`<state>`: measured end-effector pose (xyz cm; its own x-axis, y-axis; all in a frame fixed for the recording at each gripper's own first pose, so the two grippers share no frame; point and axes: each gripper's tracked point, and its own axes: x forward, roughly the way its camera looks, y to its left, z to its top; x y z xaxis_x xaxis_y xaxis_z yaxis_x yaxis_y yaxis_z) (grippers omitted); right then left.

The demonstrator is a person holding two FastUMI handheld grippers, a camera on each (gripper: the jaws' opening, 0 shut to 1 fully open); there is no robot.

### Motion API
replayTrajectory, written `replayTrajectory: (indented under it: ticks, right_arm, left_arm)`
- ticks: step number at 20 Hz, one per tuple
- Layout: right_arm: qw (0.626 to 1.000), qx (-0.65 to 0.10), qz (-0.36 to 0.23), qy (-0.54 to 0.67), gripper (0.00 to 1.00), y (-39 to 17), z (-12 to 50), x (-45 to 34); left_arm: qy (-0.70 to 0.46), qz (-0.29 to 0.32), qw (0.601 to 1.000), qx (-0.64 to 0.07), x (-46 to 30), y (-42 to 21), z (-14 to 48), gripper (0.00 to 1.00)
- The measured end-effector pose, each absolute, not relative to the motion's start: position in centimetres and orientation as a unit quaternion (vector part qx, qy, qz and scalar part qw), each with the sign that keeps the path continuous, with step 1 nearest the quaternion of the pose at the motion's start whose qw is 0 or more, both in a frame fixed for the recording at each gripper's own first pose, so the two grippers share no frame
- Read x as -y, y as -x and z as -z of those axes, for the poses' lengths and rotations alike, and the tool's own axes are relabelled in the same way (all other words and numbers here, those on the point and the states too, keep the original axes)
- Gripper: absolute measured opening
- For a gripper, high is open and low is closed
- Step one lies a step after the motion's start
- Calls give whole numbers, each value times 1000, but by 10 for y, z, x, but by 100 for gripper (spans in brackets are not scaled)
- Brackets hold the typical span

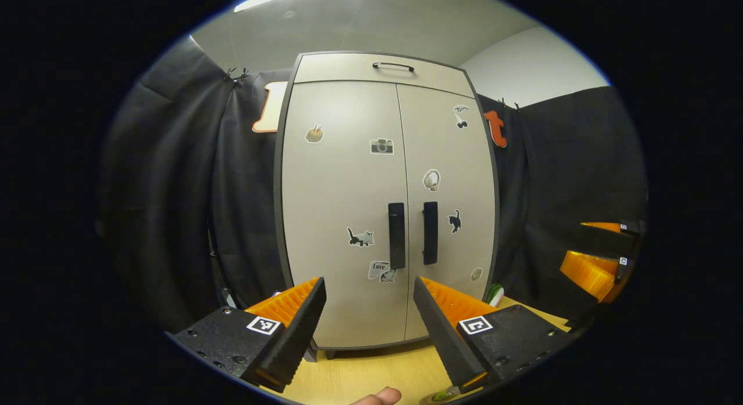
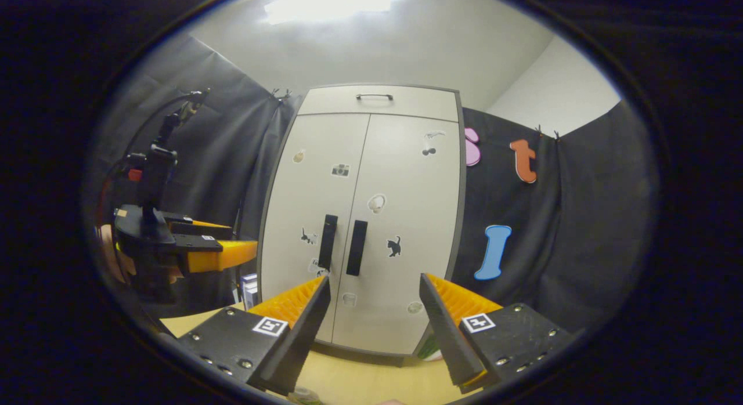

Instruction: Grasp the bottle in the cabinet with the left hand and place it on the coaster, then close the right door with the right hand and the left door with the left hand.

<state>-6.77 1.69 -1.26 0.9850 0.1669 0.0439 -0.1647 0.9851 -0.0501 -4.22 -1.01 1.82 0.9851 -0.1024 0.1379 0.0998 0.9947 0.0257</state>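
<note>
Beige two-door metal cabinet (image 1: 386, 208) stands on the pale wooden table (image 1: 360, 376), both doors closed, black handles side by side. Left gripper (image 1: 370, 329) spread, empty. Right gripper (image 2: 374, 329) likewise spread, facing the doors.

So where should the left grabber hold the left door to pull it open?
Probably the left door's black handle. It is a tall upright bar by the middle seam, so the left gripper, whose fingers sit side by side and open, could come straight from the front and close across the bar. The right door's handle stands close beside it, so aim carefully.
</note>
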Motion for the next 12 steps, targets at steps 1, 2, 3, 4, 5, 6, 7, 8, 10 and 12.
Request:
replayTrajectory:
  ticks: [1, 2, 3, 4, 5, 6, 7, 8, 10, 12]
  right_arm:
    - [997, 17, -78, 22, 93, 68, 17, -13]
    - [997, 15, -72, 21, 94, 69, 18, -10]
    - [997, 15, -71, 17, 94, 70, 18, -8]
    - [997, 15, -72, 10, 93, 71, 19, -7]
    - [997, 17, -71, 6, 90, 72, 17, -4]
    - [998, 20, -68, 4, 93, 75, 15, 1]
    - [998, 20, -65, 5, 94, 76, 15, 5]
    - [998, 20, -64, 7, 94, 77, 15, 9]
    - [998, 15, -59, 11, 94, 81, 17, 18]
    - [999, 12, -53, 5, 94, 84, 19, 29]
  left_arm:
    - [-10, 51, 996, 71, 11, 43, -19, 96]
    - [-14, 50, 996, 72, 12, 43, -21, 96]
    - [-18, 48, 996, 74, 13, 43, -22, 96]
    - [-20, 47, 996, 76, 15, 44, -24, 96]
    - [-20, 46, 996, 77, 17, 45, -24, 96]
    - [-19, 45, 996, 76, 19, 46, -24, 96]
    - [-18, 46, 996, 75, 23, 47, -24, 96]
    - [-18, 46, 996, 74, 27, 48, -25, 96]
    - [-21, 46, 996, 75, 35, 52, -26, 96]
    - [-24, 43, 996, 75, 44, 54, -27, 96]
